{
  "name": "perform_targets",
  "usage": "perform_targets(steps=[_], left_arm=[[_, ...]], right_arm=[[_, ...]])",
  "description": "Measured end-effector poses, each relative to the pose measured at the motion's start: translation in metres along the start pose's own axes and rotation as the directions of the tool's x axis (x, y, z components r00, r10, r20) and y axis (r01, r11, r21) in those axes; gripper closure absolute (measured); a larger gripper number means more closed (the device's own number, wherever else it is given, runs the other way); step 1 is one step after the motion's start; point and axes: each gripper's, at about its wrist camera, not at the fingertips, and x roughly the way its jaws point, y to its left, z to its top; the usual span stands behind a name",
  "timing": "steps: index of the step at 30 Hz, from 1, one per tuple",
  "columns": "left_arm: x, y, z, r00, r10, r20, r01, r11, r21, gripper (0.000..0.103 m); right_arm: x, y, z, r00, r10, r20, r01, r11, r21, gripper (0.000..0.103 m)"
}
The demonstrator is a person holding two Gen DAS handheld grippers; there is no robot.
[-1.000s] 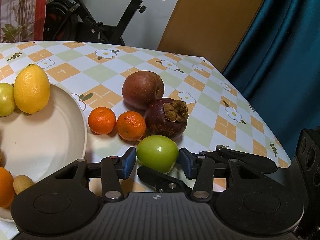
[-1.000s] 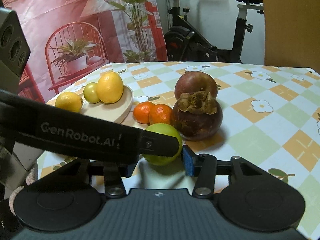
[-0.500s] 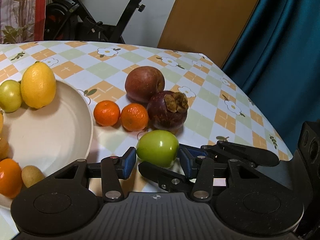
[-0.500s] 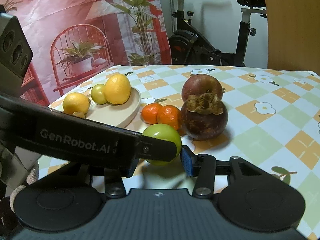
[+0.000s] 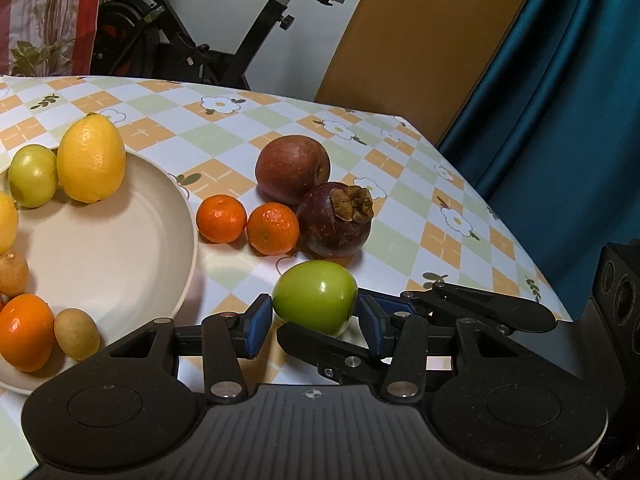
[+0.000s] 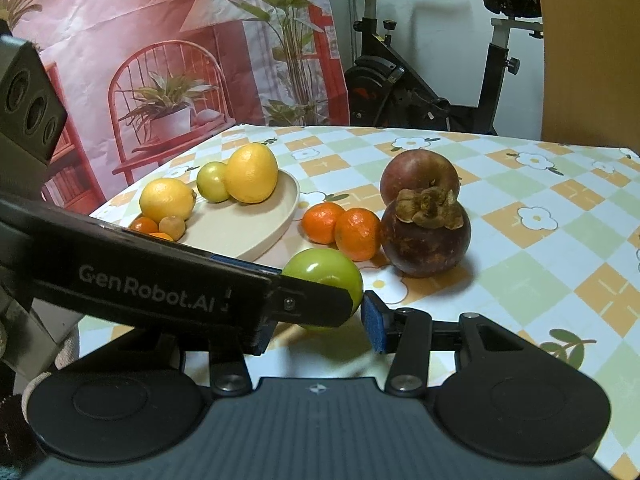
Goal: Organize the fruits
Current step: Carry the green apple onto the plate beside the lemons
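My left gripper [image 5: 316, 322] is shut on a green apple [image 5: 315, 297] and holds it above the table; the apple also shows in the right wrist view [image 6: 325, 276]. My right gripper [image 6: 318, 324] is open and empty, just under and behind the apple, with the left gripper's finger across it. A cream plate [image 5: 120, 248] at the left holds two lemons, a small green fruit, an orange and small brown fruits. On the cloth lie two mandarins [image 5: 248, 222], a mangosteen [image 5: 334, 220] and a red apple [image 5: 292, 168].
The table has a checked flower cloth [image 5: 224, 128]; its right edge [image 5: 520, 240] drops off by a teal curtain. An exercise bike [image 6: 420, 80] stands beyond the far edge.
The left gripper has lifted the green apple and drawn it back from the other fruits, toward the plate side. The right gripper has risen with it.
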Motion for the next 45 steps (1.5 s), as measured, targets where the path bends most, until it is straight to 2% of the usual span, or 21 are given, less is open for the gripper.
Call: perform_targets(steps=[9,15,24,30,36,45], left_arm=[[-0.012,0.009,0.002,0.999,-0.011,0.038,0.012,0.999,-0.031,0.053],[-0.027,0.022,0.008,0.995,-0.001,0.096,0.007,0.998,-0.063,0.053],[-0.037,0.059,0.020,0.988,0.060,0.146,-0.038,0.988,-0.150,0.054],[-0.039,0.083,0.027,0.983,0.102,0.154,-0.070,0.978,-0.199,0.054],[-0.042,0.099,0.032,0.975,0.139,0.172,-0.094,0.965,-0.245,0.054],[-0.041,0.116,0.032,0.971,0.177,0.159,-0.127,0.952,-0.280,0.054]], right_arm=[[0.000,0.009,0.009,1.000,-0.005,-0.005,0.005,1.000,-0.030,0.055],[0.004,0.020,0.023,1.000,0.005,-0.001,-0.005,0.997,-0.073,0.055],[0.038,0.046,0.048,0.999,0.034,0.008,-0.033,0.987,-0.159,0.055],[0.067,0.065,0.060,0.999,0.050,-0.022,-0.053,0.981,-0.185,0.055],[0.086,0.078,0.072,0.996,0.077,-0.035,-0.082,0.978,-0.190,0.055],[0.109,0.085,0.076,0.991,0.105,-0.081,-0.117,0.979,-0.164,0.055]])
